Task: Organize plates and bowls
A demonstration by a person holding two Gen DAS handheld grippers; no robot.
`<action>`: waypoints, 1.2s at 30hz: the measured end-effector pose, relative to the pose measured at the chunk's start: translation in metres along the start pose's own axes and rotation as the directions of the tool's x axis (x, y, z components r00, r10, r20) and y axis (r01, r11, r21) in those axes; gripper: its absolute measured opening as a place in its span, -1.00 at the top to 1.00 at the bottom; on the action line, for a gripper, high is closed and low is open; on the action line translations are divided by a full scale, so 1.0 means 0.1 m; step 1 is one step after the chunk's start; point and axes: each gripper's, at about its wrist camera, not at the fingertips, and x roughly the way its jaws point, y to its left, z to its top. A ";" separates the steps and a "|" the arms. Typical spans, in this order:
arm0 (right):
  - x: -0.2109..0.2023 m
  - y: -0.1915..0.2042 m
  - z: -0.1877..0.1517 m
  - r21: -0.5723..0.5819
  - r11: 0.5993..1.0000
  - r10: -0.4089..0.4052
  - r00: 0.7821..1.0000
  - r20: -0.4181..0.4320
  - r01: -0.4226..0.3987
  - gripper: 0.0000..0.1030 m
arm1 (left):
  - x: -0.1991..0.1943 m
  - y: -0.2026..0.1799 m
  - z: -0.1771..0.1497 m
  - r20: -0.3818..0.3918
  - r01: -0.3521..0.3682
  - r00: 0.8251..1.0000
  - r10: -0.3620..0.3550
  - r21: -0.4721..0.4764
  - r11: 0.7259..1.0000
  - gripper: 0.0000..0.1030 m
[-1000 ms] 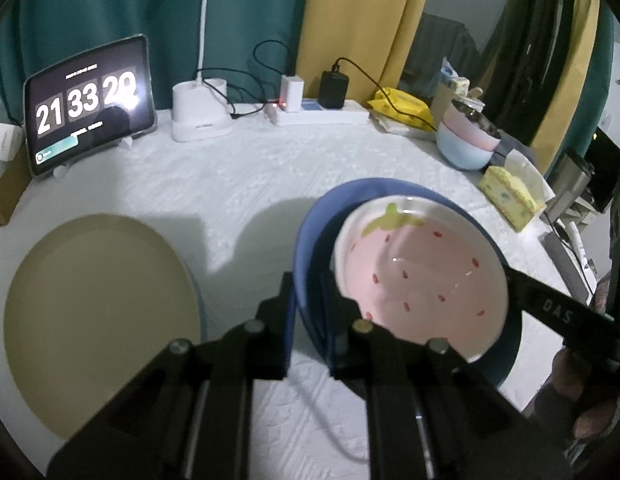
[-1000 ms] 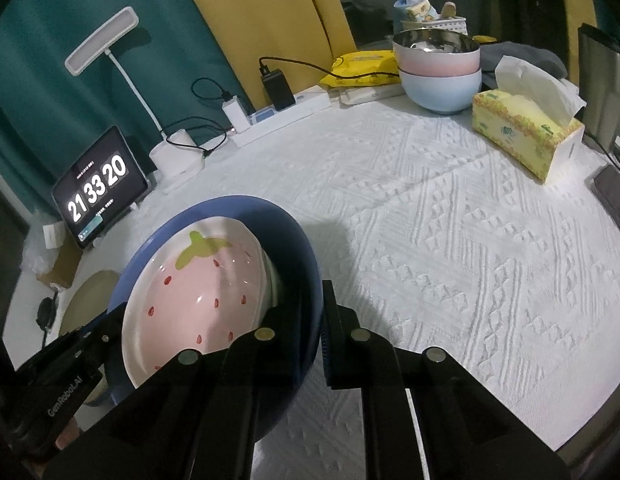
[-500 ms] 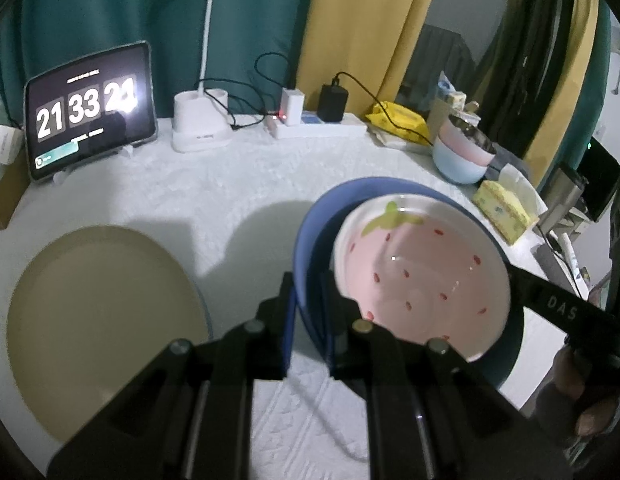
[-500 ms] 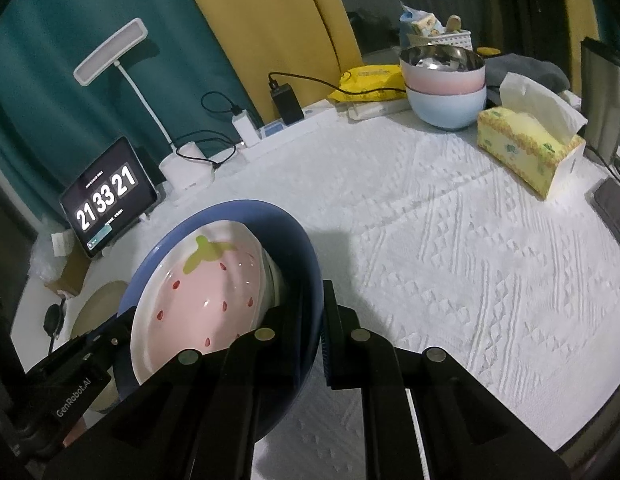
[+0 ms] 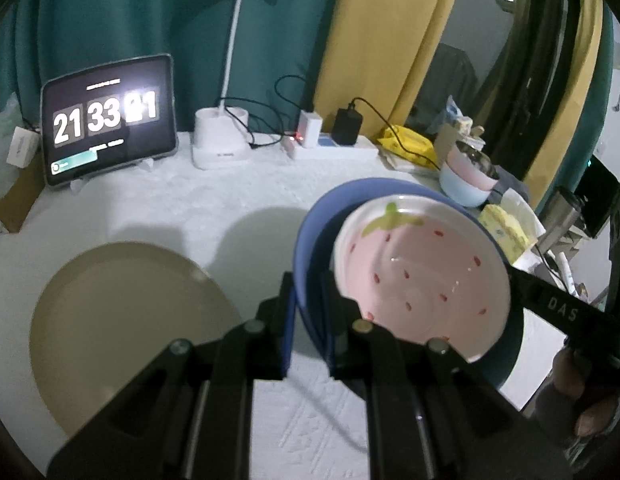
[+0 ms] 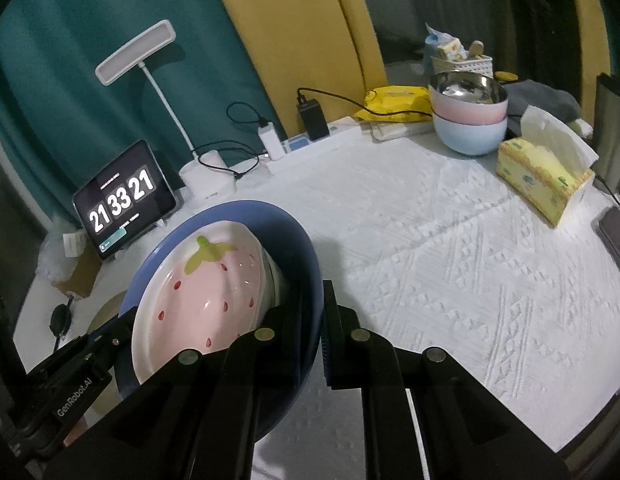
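A blue plate (image 5: 313,236) carries a pink strawberry-pattern bowl (image 5: 421,276) and hangs in the air above the white tablecloth. My left gripper (image 5: 308,300) is shut on the plate's left rim. My right gripper (image 6: 311,320) is shut on its right rim; the plate (image 6: 294,248) and bowl (image 6: 206,280) tilt in the right wrist view. The right gripper's arm also shows in the left wrist view (image 5: 565,316). A tan plate (image 5: 126,328) lies on the table to the left, below.
A clock tablet (image 5: 110,120), a lamp base (image 5: 220,140) and a power strip (image 5: 329,148) line the far edge. Stacked pink and blue bowls (image 6: 469,120) and a tissue box (image 6: 545,176) stand at the far right. A dark object (image 6: 613,232) lies at the right edge.
Both grippers have raised the blue plate with the bowl; the table and the tan plate look further below. The grips have not changed.
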 end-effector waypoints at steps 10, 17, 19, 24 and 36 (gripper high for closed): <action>0.05 0.27 0.06 -0.034 0.999 0.021 1.000 0.006 -0.021 0.79 | -0.12 0.24 0.06 0.026 -0.017 0.999 0.018 -0.026 1.000 0.80; 0.11 0.49 0.07 -0.061 0.997 0.039 0.999 -0.002 -0.039 0.78 | -0.20 0.46 0.08 0.034 -0.034 0.999 0.036 -0.049 0.998 0.80; 0.13 0.55 0.08 -0.066 0.997 0.043 0.999 -0.005 -0.044 0.78 | -0.22 0.53 0.08 0.037 -0.040 0.998 0.042 -0.057 0.998 0.80; 0.19 0.74 0.08 -0.088 0.994 0.057 0.998 -0.012 -0.058 0.78 | -0.27 0.70 0.09 0.043 -0.053 0.997 0.057 -0.076 0.996 0.80; 0.40 1.16 0.05 -0.130 0.987 0.091 0.995 -0.048 -0.096 0.78 | -0.36 1.15 0.09 0.040 -0.095 0.994 0.101 -0.125 0.988 0.80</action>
